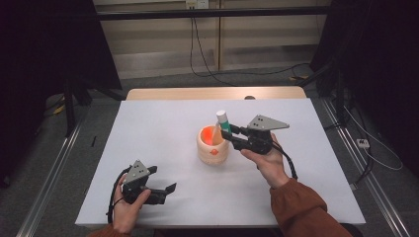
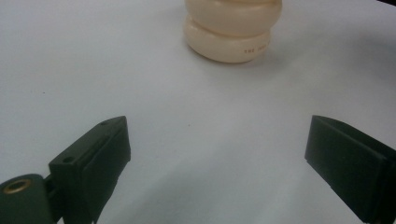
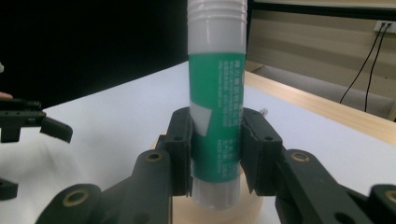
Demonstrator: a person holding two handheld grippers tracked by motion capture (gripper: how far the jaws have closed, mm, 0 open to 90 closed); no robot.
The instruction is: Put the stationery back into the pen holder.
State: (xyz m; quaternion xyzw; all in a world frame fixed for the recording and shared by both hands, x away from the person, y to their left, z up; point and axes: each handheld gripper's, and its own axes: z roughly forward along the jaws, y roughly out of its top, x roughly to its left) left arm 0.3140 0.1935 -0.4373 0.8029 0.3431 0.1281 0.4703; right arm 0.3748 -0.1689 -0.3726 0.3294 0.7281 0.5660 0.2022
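A green and white glue stick (image 1: 223,122) stands upright in my right gripper (image 1: 227,133), just above the right rim of a cream ribbed cup (image 1: 212,146) whose inside glows orange. In the right gripper view both jaws press the sides of the glue stick (image 3: 216,107), and the cup's rim (image 3: 219,212) lies right under its base. My left gripper (image 1: 165,180) rests low near the table's front left, open, with nothing between its fingers. From the left gripper view the cup (image 2: 232,29) stands far ahead of the spread left gripper (image 2: 217,154).
The white table top (image 1: 163,123) has bare room all around the cup. A wooden strip (image 1: 212,93) runs along its far edge. Cables (image 1: 207,64) trail over the floor beyond, and dark stands flank both sides.
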